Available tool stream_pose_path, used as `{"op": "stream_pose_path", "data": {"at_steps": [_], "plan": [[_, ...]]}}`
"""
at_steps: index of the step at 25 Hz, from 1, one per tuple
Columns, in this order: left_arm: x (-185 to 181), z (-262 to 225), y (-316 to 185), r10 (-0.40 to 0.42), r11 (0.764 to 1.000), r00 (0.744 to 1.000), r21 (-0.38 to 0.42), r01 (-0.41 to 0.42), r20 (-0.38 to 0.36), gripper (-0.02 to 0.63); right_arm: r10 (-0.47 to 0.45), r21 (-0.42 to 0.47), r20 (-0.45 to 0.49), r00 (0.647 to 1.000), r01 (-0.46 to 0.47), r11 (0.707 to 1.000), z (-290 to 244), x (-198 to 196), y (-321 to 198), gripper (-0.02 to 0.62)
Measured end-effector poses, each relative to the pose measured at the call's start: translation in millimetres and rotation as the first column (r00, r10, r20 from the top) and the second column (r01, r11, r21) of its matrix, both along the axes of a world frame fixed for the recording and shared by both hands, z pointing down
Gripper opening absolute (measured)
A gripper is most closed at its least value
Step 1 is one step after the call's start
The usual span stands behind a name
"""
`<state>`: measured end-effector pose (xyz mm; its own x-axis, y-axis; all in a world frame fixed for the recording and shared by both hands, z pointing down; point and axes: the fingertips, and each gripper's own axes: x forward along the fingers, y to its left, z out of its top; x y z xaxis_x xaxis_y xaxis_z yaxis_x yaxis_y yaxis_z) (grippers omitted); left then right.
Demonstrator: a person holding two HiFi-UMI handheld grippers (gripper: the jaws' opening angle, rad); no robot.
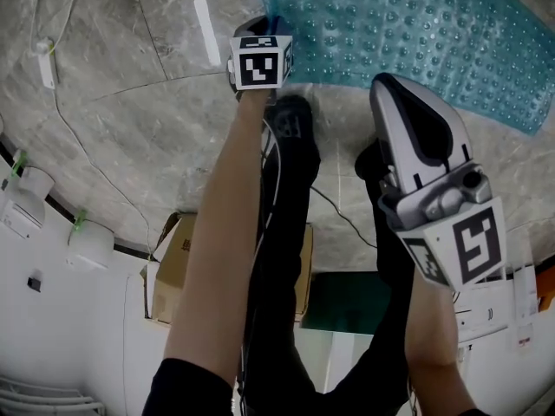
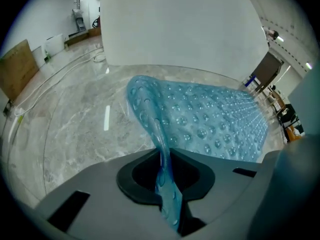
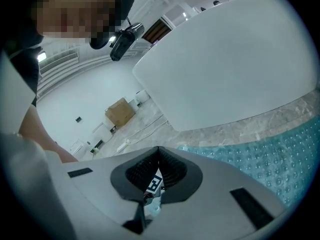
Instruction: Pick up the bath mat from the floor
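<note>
The teal, bubble-textured bath mat (image 1: 408,33) lies on the grey marble floor at the top right of the head view. My left gripper (image 1: 260,24), reached down at arm's length, is shut on the mat's near corner. In the left gripper view that corner (image 2: 150,109) rises off the floor as a folded strip pinched between the pads (image 2: 162,156). My right gripper (image 1: 386,85) hovers above the floor just short of the mat's near edge, its jaws together and empty. The right gripper view shows the mat (image 3: 280,154) beyond its closed tips (image 3: 159,151).
A large white rounded fixture (image 2: 180,24) stands just behind the mat. The person's dark shoe (image 1: 290,120) rests on the floor beside the left gripper. A cardboard box (image 1: 178,267), a cable with a power strip (image 1: 43,59) and a white floor mark (image 1: 206,31) lie to the left.
</note>
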<state>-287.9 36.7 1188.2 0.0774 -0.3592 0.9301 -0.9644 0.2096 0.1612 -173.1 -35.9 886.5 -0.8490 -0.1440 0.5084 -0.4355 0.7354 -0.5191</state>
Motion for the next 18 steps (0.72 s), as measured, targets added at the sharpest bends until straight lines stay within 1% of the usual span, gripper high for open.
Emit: {"op": "stream_pose_path", "data": {"at_steps": [2, 6, 10, 14, 18], "plan": [[4.5, -16.0, -1.9, 0.013, 1.0, 1.0, 0.016, -0.013, -0.013, 0.049, -0.005, 0.019, 0.0, 1.0, 0.005, 1.0, -5.0, 2.1, -2.2, 0.013], [21.1, -58.2, -8.0, 0.074, 0.996, 0.996, 0.047, -0.072, -0.041, 0.049, -0.022, 0.057, -0.02, 1.0, 0.023, 0.998, -26.3, 11.1, -6.1, 0.013], [44.8, -107.5, -14.9, 0.101, 0.993, 0.991, 0.073, -0.094, -0.092, 0.046, -0.014, 0.08, -0.029, 0.999, 0.016, 0.997, -69.7, 21.4, -13.5, 0.013], [70.5, -151.3, -28.6, 0.128, 0.989, 0.985, 0.09, -0.118, -0.115, 0.046, 0.002, 0.122, -0.022, 1.0, 0.001, 0.992, -114.7, 28.8, -25.0, 0.014], [104.2, -200.8, -38.2, 0.166, 0.983, 0.977, 0.097, -0.153, -0.137, 0.044, 0.045, 0.143, -0.027, 0.999, -0.04, 0.989, -161.2, 49.4, -35.7, 0.014]]}}
